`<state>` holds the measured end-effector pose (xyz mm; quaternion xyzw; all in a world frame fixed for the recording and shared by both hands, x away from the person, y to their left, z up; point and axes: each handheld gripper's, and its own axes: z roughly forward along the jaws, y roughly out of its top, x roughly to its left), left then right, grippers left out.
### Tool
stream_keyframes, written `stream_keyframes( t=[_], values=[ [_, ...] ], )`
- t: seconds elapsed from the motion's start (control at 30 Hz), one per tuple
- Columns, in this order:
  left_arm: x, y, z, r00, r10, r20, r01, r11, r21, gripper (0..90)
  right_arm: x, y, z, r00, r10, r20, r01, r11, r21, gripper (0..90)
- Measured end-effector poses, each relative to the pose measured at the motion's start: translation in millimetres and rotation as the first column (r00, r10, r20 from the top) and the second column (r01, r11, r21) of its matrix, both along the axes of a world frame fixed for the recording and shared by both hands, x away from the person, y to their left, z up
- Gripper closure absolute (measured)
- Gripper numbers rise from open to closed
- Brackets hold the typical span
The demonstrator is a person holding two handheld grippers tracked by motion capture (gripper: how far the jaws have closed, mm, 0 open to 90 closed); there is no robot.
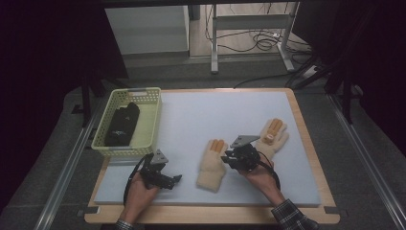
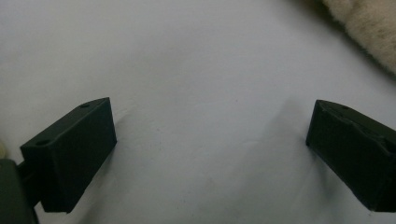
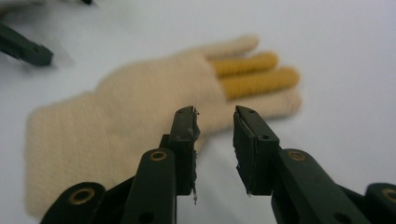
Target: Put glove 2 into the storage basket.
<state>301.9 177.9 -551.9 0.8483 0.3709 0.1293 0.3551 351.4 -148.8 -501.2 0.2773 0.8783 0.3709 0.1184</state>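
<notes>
The cream glove lies flat on the bench's white mat, near its front edge, just left of our right gripper. That gripper's jaws stand slightly apart with nothing between them, beside the glove's edge. Our left gripper is spread wide over bare mat. A second glove lies farther right. The basket holds something dark, perhaps more gloves.

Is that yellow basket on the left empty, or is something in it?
Not empty: the yellow basket holds a dark bundle, lying lengthwise inside. What the bundle is cannot be told.
</notes>
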Motion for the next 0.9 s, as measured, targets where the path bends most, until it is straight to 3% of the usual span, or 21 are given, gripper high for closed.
stream_keyframes(
  t=[0.07, 0.23, 0.27, 0.33, 0.37, 0.43, 0.47, 0.53, 0.57, 0.67, 0.73, 0.77, 0.9],
  values=[
    [0.0, 0.0, 0.0, 1.0000, 0.000, 0.000, 0.000, 1.0000, 0.000, 1.7, -0.1, -0.5, -13.9, 0.9993, 0.005, -0.036, -0.005, 1.000, 0.017, 64.2],
    [0.0, 0.0, 0.0, 1.0000, 0.000, 0.001, 0.000, 1.0000, 0.000, 1.7, -0.9, 8.8, -24.9, 0.9988, 0.015, -0.047, -0.016, 1.000, -0.013, 64.4],
    [0.0, 0.0, 0.0, 1.0000, 0.000, 0.001, 0.000, 1.0000, 0.000, 1.7, -1.9, 10.0, -28.3, 0.9980, 0.017, -0.061, -0.015, 1.000, 0.021, 80.6],
    [0.0, 0.0, 0.0, 1.0000, 0.000, 0.001, 0.000, 1.0000, 0.001, 1.7, -3.8, 11.3, -28.4, 0.9960, 0.025, -0.086, -0.022, 0.999, 0.034, 85.5],
    [0.0, 0.0, 0.0, 1.0000, 0.000, 0.000, 0.000, 1.0000, 0.001, 1.7, -7.6, 14.4, -26.2, 0.9972, 0.019, -0.072, -0.019, 1.000, 0.003, 87.5],
    [0.0, 0.0, 0.0, 1.0000, 0.000, 0.000, 0.000, 1.0000, 0.001, 1.7, -8.9, 16.0, -24.5, 0.9975, 0.019, -0.067, -0.020, 1.000, -0.013, 87.8],
    [0.0, 0.0, 0.0, 1.0000, 0.000, 0.000, 0.000, 1.0000, 0.001, 1.7, -11.3, 17.7, -19.3, 0.9992, 0.029, -0.027, -0.029, 0.999, -0.032, 88.0],
    [0.0, -0.1, -0.1, 1.0000, 0.002, 0.000, -0.002, 1.0000, -0.001, 1.7, -13.5, 17.2, -6.1, 0.9994, 0.033, 0.015, -0.032, 0.999, -0.016, 88.0],
    [0.0, -0.1, -0.1, 1.0000, 0.002, 0.000, -0.002, 1.0000, -0.001, 1.7, -13.5, 17.2, -6.1, 0.9994, 0.033, 0.015, -0.032, 0.999, -0.016, 88.0],
    [0.1, 0.0, 0.0, 1.0000, 0.000, 0.001, 0.000, 1.0000, 0.000, 1.7, -19.3, 15.5, 23.7, 0.9942, 0.032, 0.102, -0.033, 0.999, 0.013, 86.5],
    [0.1, 0.0, 0.0, 1.0000, 0.000, 0.001, 0.000, 1.0000, 0.000, 1.7, -19.1, 14.0, 30.5, 0.9931, 0.015, 0.117, -0.015, 1.000, 0.003, 82.6],
    [0.0, 0.0, 0.0, 1.0000, 0.000, 0.001, 0.000, 1.0000, 0.001, 1.7, -16.2, 9.9, 30.3, 0.9910, -0.019, 0.132, 0.022, 1.000, -0.015, 75.8],
    [0.0, 0.0, 0.0, 1.0000, 0.000, 0.000, 0.000, 1.0000, 0.000, 1.7, -6.4, -7.8, 18.6, 0.9922, -0.083, 0.093, 0.085, 0.996, -0.010, 71.8]
  ],
)
